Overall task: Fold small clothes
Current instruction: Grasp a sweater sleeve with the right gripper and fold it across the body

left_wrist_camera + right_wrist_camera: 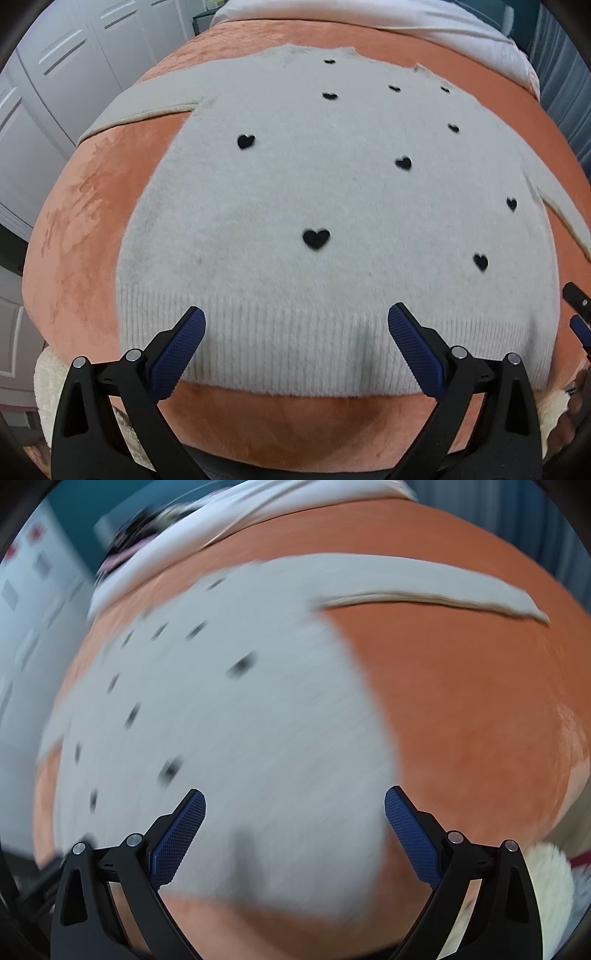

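Fuzzy white knit sweater with small black hearts (332, 206), flat on an orange velvety bedspread (81, 236): ribbed hem nearest, neckline far, sleeves out sideways. Left gripper (296, 325) and right gripper (294, 806) gape wide, empty, over the hem. White sheet (406, 22) beyond.

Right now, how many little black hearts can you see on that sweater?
10 hearts on the sweater in the left wrist view: five near the collar, two mid-chest, one lower centre, two toward the right edge. More may sit out of view.

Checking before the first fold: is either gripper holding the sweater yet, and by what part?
Nothing is held. The left gripper and right gripper are open above the sweater hem.
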